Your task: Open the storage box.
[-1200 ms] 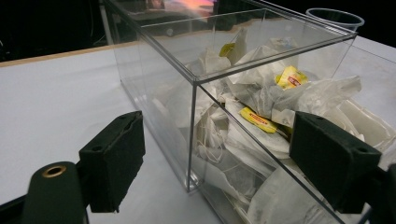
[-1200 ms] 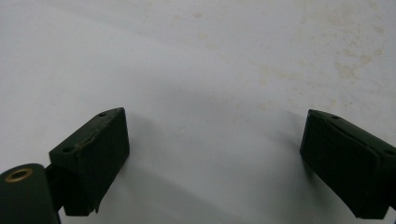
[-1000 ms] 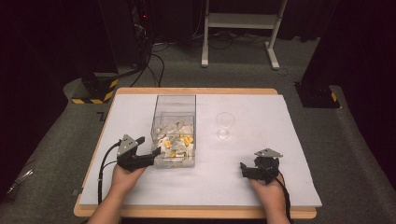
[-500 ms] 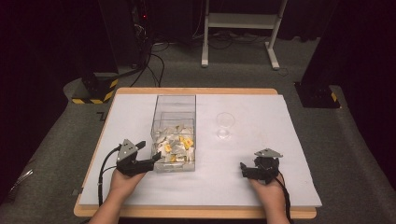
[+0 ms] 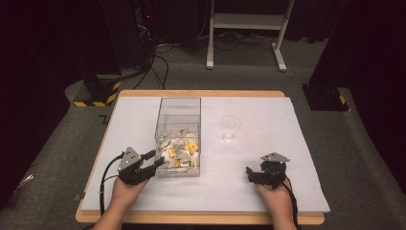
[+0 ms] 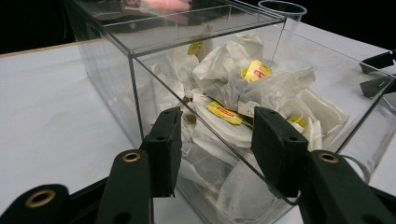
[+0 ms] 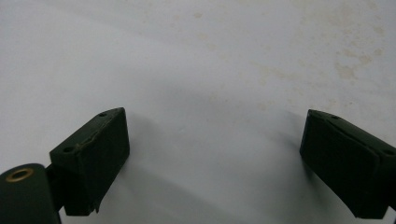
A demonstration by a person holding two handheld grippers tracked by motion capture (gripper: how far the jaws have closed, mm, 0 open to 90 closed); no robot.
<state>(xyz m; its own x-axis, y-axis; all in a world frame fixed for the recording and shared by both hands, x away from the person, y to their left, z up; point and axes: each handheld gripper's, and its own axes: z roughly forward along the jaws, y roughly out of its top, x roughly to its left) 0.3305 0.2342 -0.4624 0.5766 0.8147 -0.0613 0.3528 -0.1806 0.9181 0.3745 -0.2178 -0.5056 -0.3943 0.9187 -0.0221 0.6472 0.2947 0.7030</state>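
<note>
- bottom of the high view: two forearms come in, the left hand (image 5: 125,191) holding the left gripper (image 5: 152,164) at lower left of centre, the right hand (image 5: 273,194) holding the right gripper (image 5: 250,173) at lower right
- the left gripper's jaws are released, set apart at the near left corner of the clear box (image 5: 178,139); in the left gripper view the box's near corner edge stands between the two jaws, whether they touch it i cannot tell
- the right gripper's jaws are spread wide over the bare white bench cover (image 7: 210,70), nothing between them
- middle of the frame: the clear box stands on the bench (image 5: 306,143), long side running away from the person, its near half filled with white tea bags (image 6: 243,79) with yellow tags
- right of the box, a little apart and farther up the frame: a clear plastic cup (image 5: 230,128), upright
- top of the frame: dark floor, cables and a white frame stand (image 5: 246,28)
</note>
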